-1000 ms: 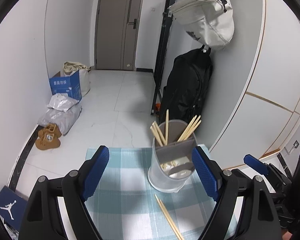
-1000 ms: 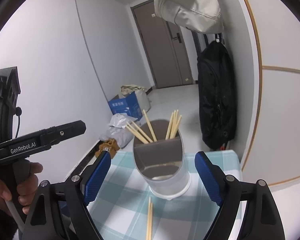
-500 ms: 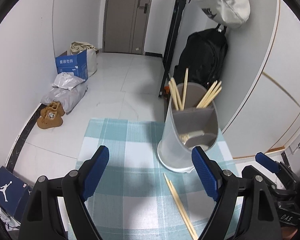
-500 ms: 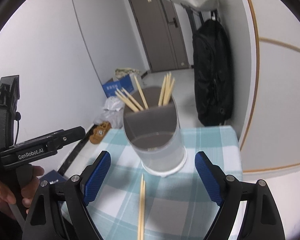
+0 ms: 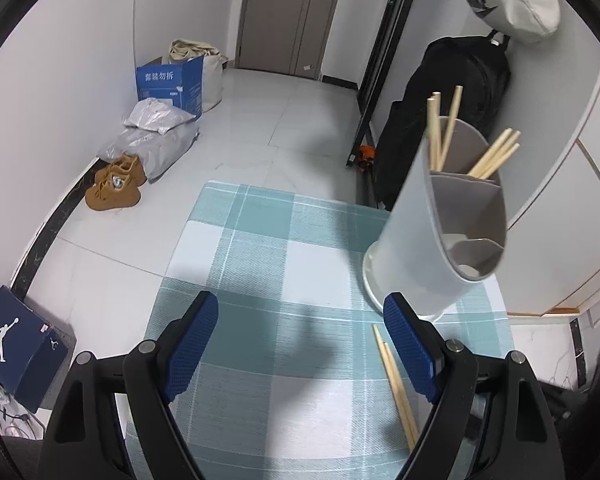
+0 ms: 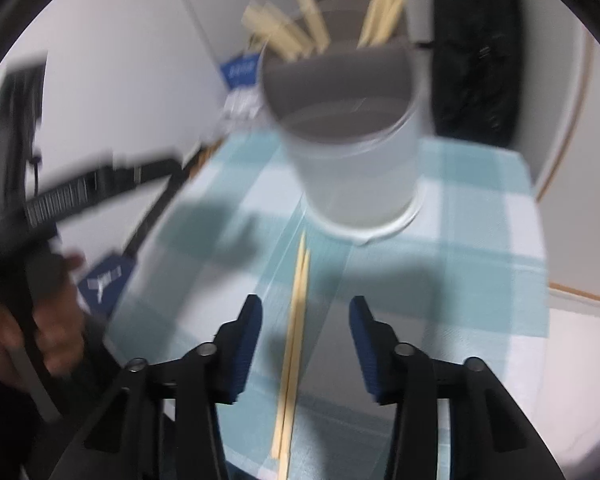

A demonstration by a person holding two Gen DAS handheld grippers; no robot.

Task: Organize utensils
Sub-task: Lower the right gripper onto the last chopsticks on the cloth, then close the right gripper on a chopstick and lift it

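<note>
Two chopsticks [image 6: 294, 344] flat on checked cloth [image 5: 260, 248], just in front of holder [image 5: 440, 224].
R gripper [image 6: 306, 334] over the pair, jaws apart w/ sticks between, not touching. L gripper [image 5: 302, 346] spread wide, empty. More chopsticks in holder's back section.

The left tool [image 5: 300, 344] fills the bottom of its own view, its blue-padded fingers [image 5: 192, 344] spread wide with nothing between them. From the right wrist view the same tool appears at the left edge (blurred), gripped by the person's left hand [image 6: 40, 332]. The right tool [image 6: 306, 344] sits at lower centre, its jaws parted but narrower, gripping nothing.
</note>
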